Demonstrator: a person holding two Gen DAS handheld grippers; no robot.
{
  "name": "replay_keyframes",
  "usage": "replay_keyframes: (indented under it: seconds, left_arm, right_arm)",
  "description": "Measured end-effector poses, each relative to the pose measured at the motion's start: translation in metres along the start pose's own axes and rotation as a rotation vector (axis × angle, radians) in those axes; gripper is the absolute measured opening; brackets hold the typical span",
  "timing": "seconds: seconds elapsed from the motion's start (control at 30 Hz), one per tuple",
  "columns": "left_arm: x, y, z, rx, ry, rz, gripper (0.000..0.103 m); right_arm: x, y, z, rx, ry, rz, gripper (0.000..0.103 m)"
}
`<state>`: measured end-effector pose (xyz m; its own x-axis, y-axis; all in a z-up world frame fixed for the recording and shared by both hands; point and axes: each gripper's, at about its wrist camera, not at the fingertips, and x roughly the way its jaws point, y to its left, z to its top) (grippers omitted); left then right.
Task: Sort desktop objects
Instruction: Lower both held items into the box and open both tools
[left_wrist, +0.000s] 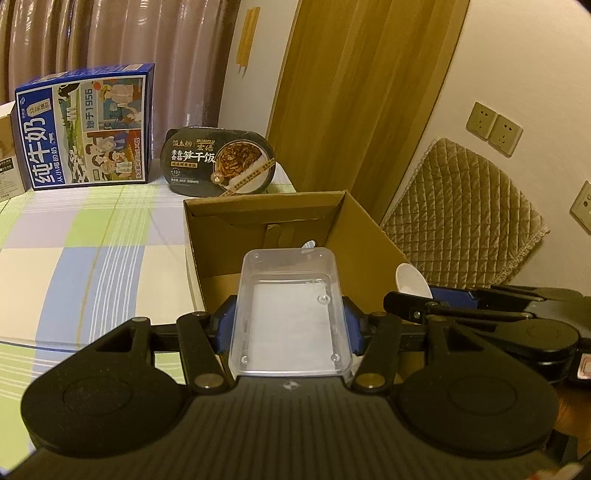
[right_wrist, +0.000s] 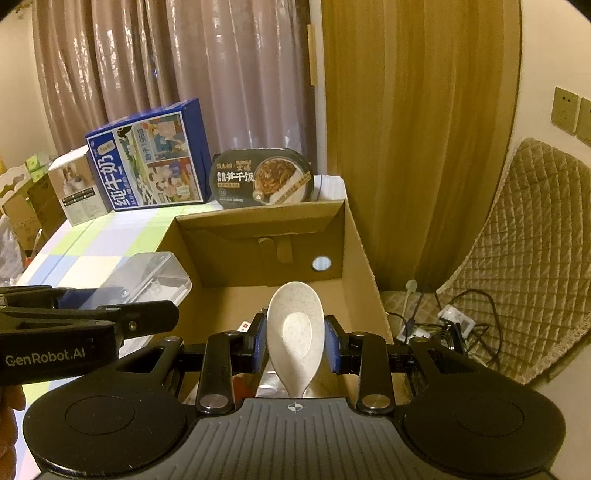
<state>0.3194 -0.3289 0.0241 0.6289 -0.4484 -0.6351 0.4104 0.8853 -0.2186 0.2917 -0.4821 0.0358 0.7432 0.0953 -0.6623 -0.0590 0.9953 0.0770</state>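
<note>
Clear rectangular plastic tray (left_wrist: 290, 314) clamped in left claw (left_wrist: 290, 328), speckled white spoon (right_wrist: 295, 332) in right claw (right_wrist: 295, 349); both seemingly above the open brown cardboard box (right_wrist: 360, 236), release next

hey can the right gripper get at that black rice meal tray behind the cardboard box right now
Probably not yet. The right gripper is shut on the white spoon, and the cardboard box stands between it and the black rice meal tray. It would need to drop the spoon, then reach over the box.
</note>
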Motion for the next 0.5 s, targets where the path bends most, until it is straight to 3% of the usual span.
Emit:
replay_keyframes:
  seconds: [0.07,0.13,0.5]
  left_arm:
    - [0.002,0.002,0.001,-0.01,0.003,-0.001,0.052]
    - [0.001,0.005,0.001,-0.026,-0.002,-0.008,0.061]
    - [-0.016,0.022,0.001,-0.054,-0.032,0.02,0.061]
  right_arm:
    - [0.002,0.0,0.0,-0.001,0.004,-0.003,0.03]
    - [0.003,0.0,-0.001,0.001,0.008,-0.004,0.03]
    - [0.005,0.0,-0.001,0.003,0.014,-0.001,0.03]
